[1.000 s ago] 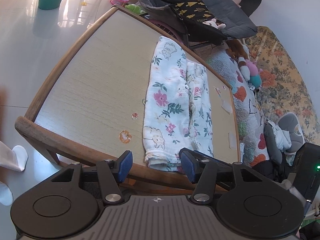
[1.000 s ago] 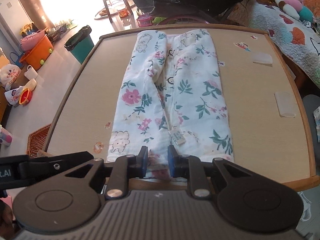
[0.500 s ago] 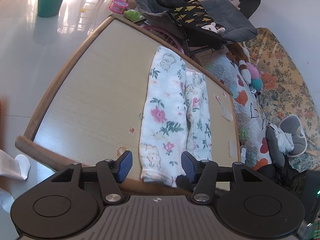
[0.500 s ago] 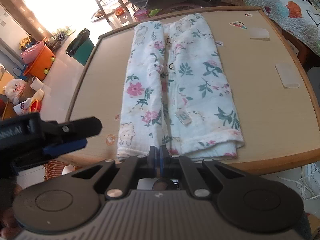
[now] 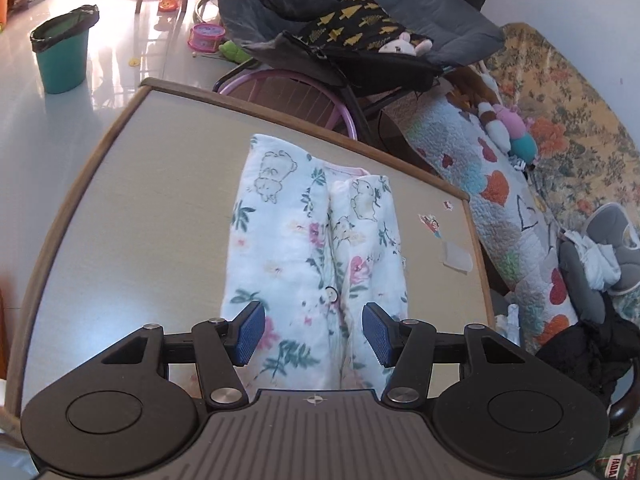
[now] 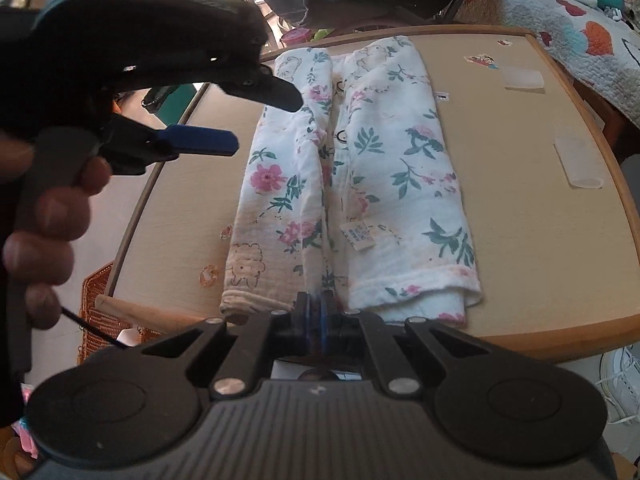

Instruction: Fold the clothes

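A white floral garment (image 5: pixel 304 248) lies on the beige table (image 5: pixel 152 208), folded lengthwise into two long halves with a seam between them. My left gripper (image 5: pixel 314 334) hovers open above the garment's middle, with cloth showing below the gap and nothing pinched. In the right wrist view a hand (image 6: pixel 48 216) holds this left gripper (image 6: pixel 256 120) above the table's left side. My right gripper (image 6: pixel 316 308) is shut on the garment's (image 6: pixel 352 168) near hem, at the seam between the two halves, close to the table's front edge (image 6: pixel 560 340).
Two translucent patches (image 6: pixel 580 160) and small stickers (image 6: pixel 484 60) mark the table's right side. A dark stroller (image 5: pixel 360 40) stands behind the table, a quilted bed (image 5: pixel 500 200) to its right. A teal bin (image 5: pixel 60 56) and a wicker basket (image 6: pixel 96 312) sit on the floor at left.
The left gripper has moved forward from the table's near edge to above the garment's middle, still open. The right jaws have closed on the near hem.
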Motion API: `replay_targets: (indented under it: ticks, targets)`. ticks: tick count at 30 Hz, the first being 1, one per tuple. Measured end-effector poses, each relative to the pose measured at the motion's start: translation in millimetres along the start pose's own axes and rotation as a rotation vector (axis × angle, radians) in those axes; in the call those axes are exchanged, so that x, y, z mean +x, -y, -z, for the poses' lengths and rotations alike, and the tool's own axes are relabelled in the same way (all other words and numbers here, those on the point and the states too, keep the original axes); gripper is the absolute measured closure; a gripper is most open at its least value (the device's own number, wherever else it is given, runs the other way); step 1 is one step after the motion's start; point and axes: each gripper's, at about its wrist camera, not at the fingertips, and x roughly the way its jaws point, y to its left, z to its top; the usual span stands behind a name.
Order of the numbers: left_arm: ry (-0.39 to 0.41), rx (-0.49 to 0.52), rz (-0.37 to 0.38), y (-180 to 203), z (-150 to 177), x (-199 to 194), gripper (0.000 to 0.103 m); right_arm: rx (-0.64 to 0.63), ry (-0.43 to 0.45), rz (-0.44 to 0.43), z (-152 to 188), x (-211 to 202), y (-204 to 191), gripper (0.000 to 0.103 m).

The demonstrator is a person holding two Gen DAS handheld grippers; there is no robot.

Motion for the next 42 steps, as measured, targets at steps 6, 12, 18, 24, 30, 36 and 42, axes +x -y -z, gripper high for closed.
replay_targets:
  ticks: [6,12,18,24,30,36,42]
  targets:
    - [-0.038,0.085,-0.06,18,-11,31,0.049,0.015,0.005,-0.024,0,0,5,0.099]
    - [-0.055,0.088,-0.081,15,-9,48,0.078,0.03,0.01,-0.04,0,1,9,0.099]
    - [-0.002,0.114,-0.046,16,-5,46,0.09,0.034,0.015,-0.043,0,1,10,0.098]
    - [0.02,0.146,-0.025,30,-6,44,0.092,0.041,0.017,-0.047,1,2,11,0.098]
    - [0.028,0.079,-0.031,26,-6,45,0.09,0.043,0.019,-0.049,1,2,12,0.098]
    - [-0.011,0.037,-0.07,16,-7,53,0.083,0.055,0.02,-0.05,1,3,13,0.096]
    - [-0.028,0.054,-0.067,16,-4,64,0.083,0.062,0.019,-0.053,2,3,15,0.095]
